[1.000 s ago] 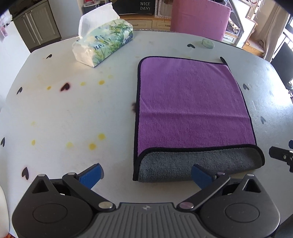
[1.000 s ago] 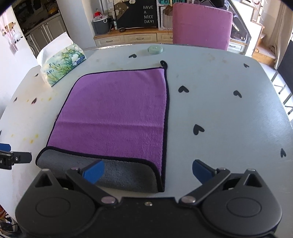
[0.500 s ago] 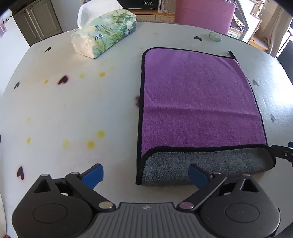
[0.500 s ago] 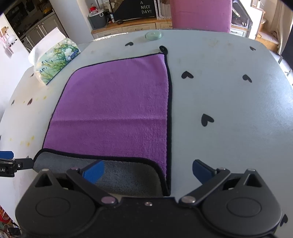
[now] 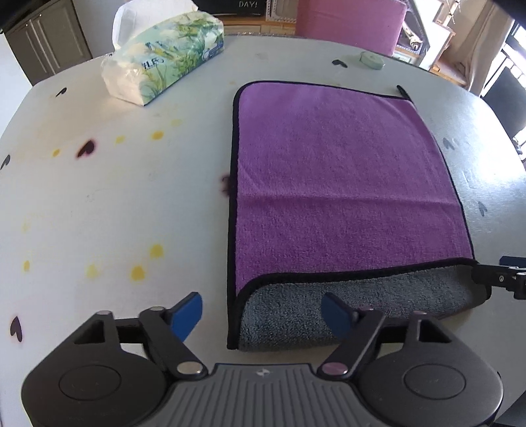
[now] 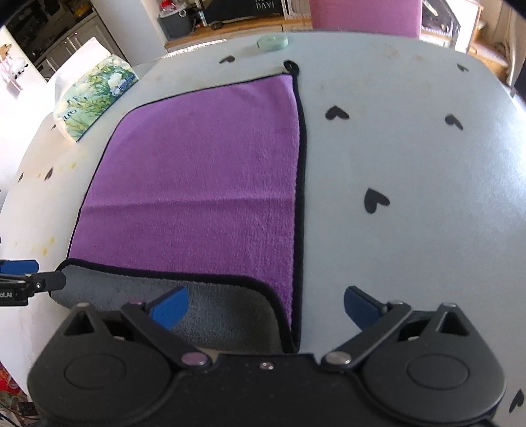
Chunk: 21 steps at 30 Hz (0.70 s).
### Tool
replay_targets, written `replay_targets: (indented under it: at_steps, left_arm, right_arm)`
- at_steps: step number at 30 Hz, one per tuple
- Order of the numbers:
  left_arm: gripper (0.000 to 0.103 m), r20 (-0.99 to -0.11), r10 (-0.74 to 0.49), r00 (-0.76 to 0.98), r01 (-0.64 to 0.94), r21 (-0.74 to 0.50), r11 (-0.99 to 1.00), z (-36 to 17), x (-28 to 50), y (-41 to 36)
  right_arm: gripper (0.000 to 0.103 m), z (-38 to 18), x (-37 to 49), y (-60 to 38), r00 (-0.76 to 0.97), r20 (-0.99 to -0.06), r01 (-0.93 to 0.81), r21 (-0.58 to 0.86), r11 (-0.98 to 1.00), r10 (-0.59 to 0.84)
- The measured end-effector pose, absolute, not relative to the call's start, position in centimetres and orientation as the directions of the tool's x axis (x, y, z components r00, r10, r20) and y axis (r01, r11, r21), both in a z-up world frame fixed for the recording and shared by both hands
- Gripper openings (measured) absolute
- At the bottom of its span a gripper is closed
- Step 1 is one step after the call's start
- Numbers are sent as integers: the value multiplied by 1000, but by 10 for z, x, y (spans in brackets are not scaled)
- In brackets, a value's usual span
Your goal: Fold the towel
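A purple towel (image 5: 342, 184) with black trim lies flat on the white table (image 5: 115, 203); it also shows in the right wrist view (image 6: 197, 190). Its near edge is turned over and shows a grey underside (image 5: 361, 302), also in the right wrist view (image 6: 217, 312). My left gripper (image 5: 263, 312) is open, its jaws straddling the towel's near left corner. My right gripper (image 6: 263, 307) is open, straddling the near right corner. Each gripper's tip shows at the edge of the other's view.
A tissue pack (image 5: 164, 62) lies at the far left of the table. A small pale green disc (image 5: 371, 60) sits at the far edge. A pink chair (image 5: 348, 23) stands behind. Black heart marks (image 6: 374, 200) dot the table to the right.
Both grippers have moved forward and lower toward the towel's near corners. Both stay open. The towel has not moved.
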State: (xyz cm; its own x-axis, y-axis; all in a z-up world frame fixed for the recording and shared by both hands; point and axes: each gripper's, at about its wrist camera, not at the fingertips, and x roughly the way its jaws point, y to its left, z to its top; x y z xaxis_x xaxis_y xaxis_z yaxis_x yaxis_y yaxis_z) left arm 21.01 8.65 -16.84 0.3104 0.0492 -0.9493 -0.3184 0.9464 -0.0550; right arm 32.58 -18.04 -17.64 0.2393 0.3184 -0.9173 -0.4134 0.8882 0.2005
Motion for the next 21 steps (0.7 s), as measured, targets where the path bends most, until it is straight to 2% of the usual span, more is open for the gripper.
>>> replay_targets:
  at_steps: [2, 9, 11, 14, 15, 21]
  left_arm:
    - [70, -952, 50, 304, -327, -55, 943, -170, 212, 88]
    - [60, -960, 22, 279, -328, -73, 942, -173, 215, 88]
    - [54, -962, 9, 272, -320, -82, 944, -174, 215, 88]
    - [51, -965, 6, 263, -316, -80, 945, -175, 215, 86]
    - [51, -965, 8, 263, -316, -78, 945, -175, 215, 86]
    - [50, -966, 17, 257, -320, -69, 945, -178, 215, 90]
  right_arm:
    - [76, -177, 327, -183, 231, -913, -408, 223, 886, 336]
    - [55, -180, 329, -185, 184, -917, -399, 260, 879, 355]
    - [52, -182, 329, -185, 167, -915, -401, 277, 873, 367]
    - [48, -183, 328, -183, 161, -915, -411, 279, 868, 370]
    - [45, -183, 327, -183, 155, -915, -415, 282, 865, 373]
    - [41, -183, 328, -179, 150, -917, -422, 280, 862, 371]
